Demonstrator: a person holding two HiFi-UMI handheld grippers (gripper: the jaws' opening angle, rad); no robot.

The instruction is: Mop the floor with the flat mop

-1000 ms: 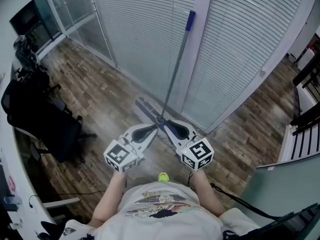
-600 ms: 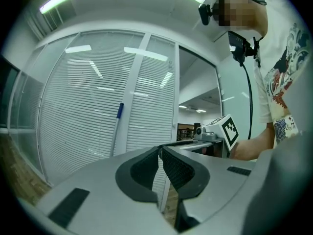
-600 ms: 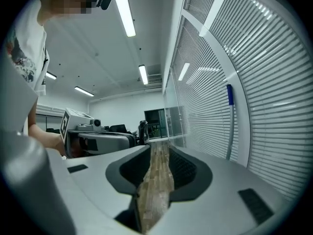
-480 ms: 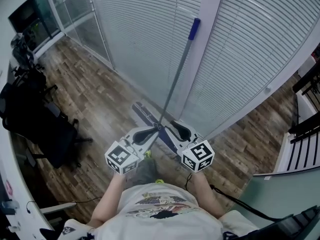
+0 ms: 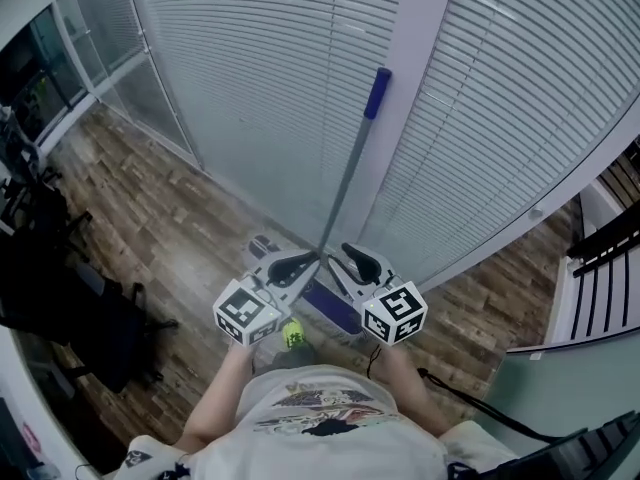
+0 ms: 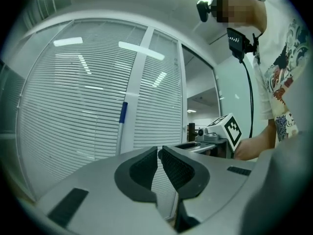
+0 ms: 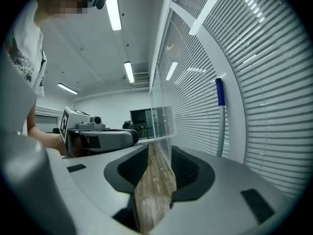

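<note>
Mopping has not begun; this looks like the reach for the mop. The left gripper (image 6: 159,156) has its fingers clenched on nothing. The right gripper (image 7: 159,154), also empty, has just been opening its fingers. The mop (image 5: 346,180) stands just beyond, head (image 5: 336,309) on the floor (image 5: 150,208), pole near upright, blue grip against the post (image 5: 420,68). Next, the fingers must close round the pole.

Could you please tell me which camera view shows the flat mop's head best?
The head view: it alone shows the mop head, a blue pad on the wood floor at the foot of the pole. Both gripper views show only the pole's upper part and its blue grip, never the head.
</note>
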